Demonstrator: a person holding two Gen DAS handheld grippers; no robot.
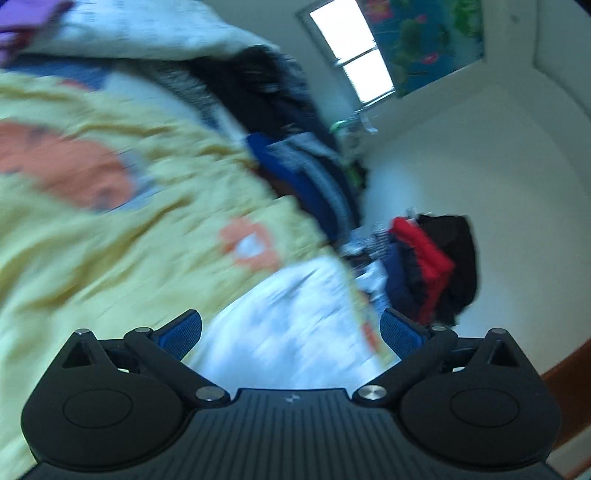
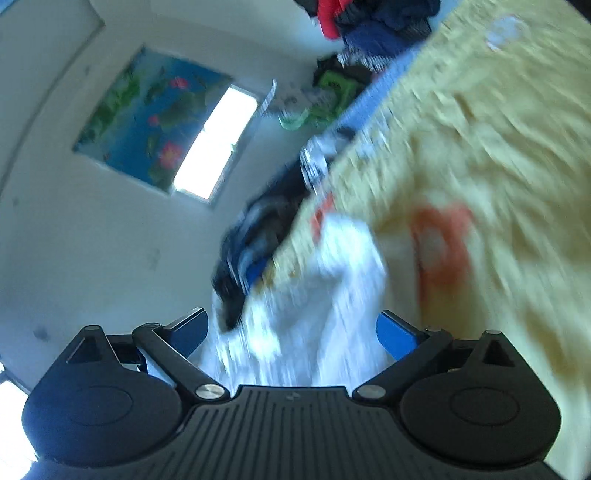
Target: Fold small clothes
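Note:
A small white garment [image 1: 291, 325] lies on a yellow bedsheet [image 1: 122, 258] with orange prints, blurred by motion. My left gripper [image 1: 291, 334] is open, its blue pads on either side of the white cloth, close above it. In the right wrist view the same white garment [image 2: 314, 314] is bunched and runs between the open fingers of my right gripper [image 2: 293, 332]. The yellow sheet [image 2: 498, 166] fills the right of that view. Both views are tilted and blurred.
A pile of dark and blue clothes [image 1: 295, 155] lies at the sheet's far edge. Red and black clothes [image 1: 432, 266] hang by the white wall. A window [image 1: 351, 48] and a floral poster [image 1: 424, 40] are on the wall. A pale blanket [image 1: 147, 29] lies at the upper left.

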